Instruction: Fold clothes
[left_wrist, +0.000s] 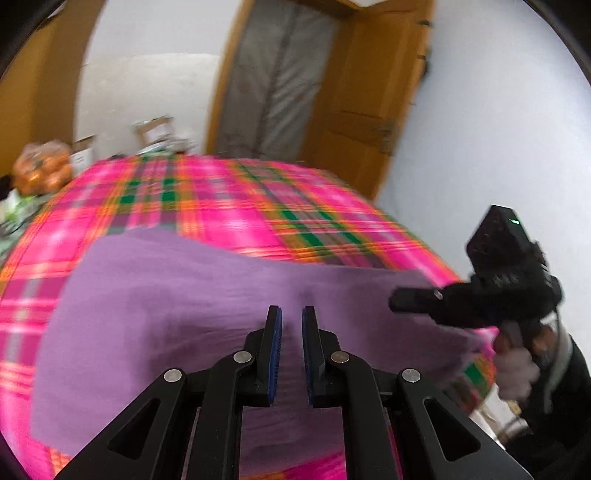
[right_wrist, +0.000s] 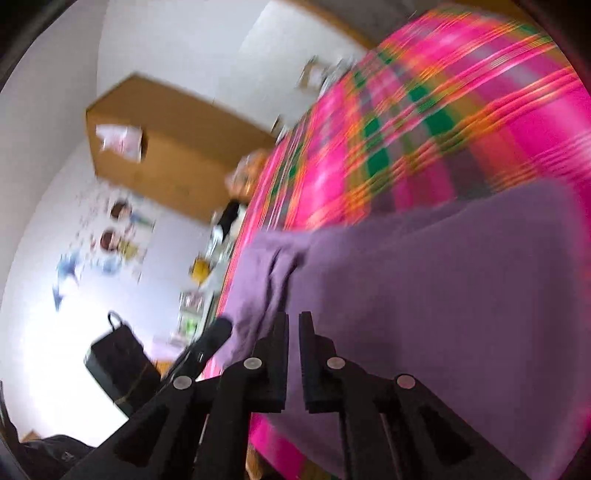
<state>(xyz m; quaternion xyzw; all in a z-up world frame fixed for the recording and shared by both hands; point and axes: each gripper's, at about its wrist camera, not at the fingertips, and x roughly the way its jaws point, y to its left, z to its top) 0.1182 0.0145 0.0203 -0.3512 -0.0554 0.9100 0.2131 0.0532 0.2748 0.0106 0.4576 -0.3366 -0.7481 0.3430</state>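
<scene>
Mid-fold, judging by layout: purple garment (left_wrist: 207, 295) lies lower-centre on plaid cloth (left_wrist: 229, 199). Your left gripper (left_wrist: 291, 317) and right gripper (right_wrist: 294, 321) sit narrow; whether either pinches fabric, cannot tell. Next: confirm edge grasp.

The purple garment (left_wrist: 207, 295) is soft, matt woven cloth, faintly creased. Beneath it, the plaid cover (left_wrist: 229, 199) is cloth too, in pink, green and orange, with no sheen. The left claw (left_wrist: 291, 317) is matt black plastic with bright metal pivot pins and ribbed blue pads (left_wrist: 277, 332). Beyond the cover, the door (left_wrist: 365, 92) looks like smooth brown wood.
</scene>
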